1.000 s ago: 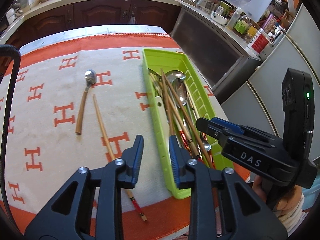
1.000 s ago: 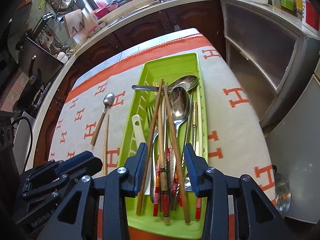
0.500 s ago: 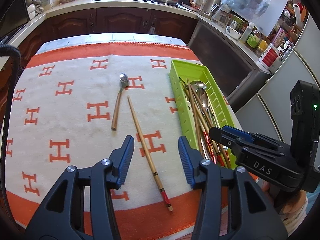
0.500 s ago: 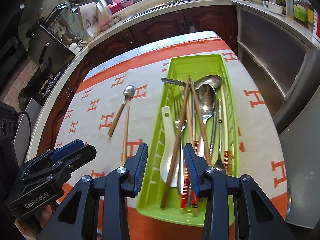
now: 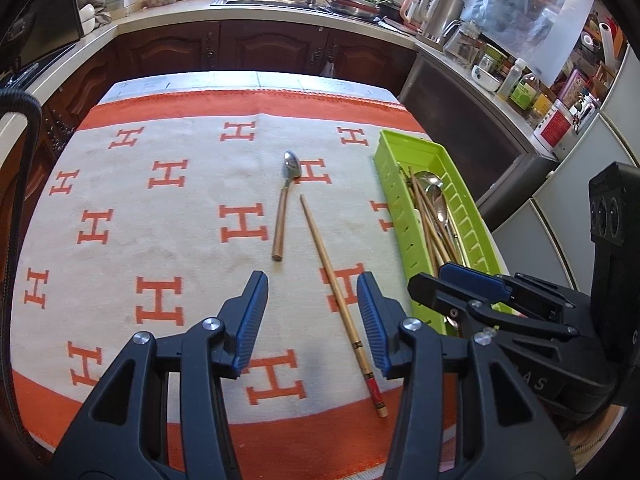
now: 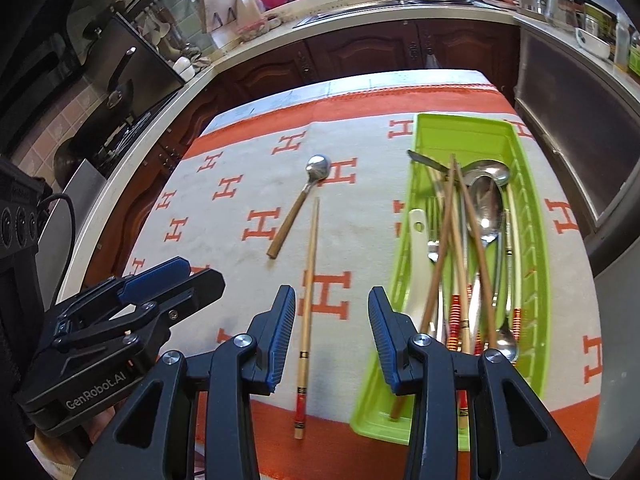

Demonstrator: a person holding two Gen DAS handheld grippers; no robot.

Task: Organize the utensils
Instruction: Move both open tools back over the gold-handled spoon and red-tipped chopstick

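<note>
Left claw (image 5: 312, 316) spread wide, empty, hovering over the near part of the cloth (image 5: 168, 216), white with orange H marks and an orange border, covering the table. Right claw (image 6: 332, 336) likewise gaping, gripping nothing, poised above the near edge of the cloth, just left of the tray.

On the cloth, a single wooden chopstick (image 5: 340, 300) with a red-banded end, lying lengthwise, thin tip away, red end close to the orange border. In the right wrist view the same chopstick (image 6: 307, 312) passing under the gap of the right claw, nearer its left finger. Just beside it, to the left and further back, a wooden-handled metal spoon (image 5: 285, 208), bowl away; not touching the chopstick.

To the right, a lime-green slotted plastic tray (image 6: 536, 248), long side running away. Inside, piled and crossing: several wooden chopsticks (image 6: 448, 240), a large metal spoon (image 6: 486, 208), a fork (image 6: 433, 236), a white ceramic spoon (image 6: 416, 264).
</note>
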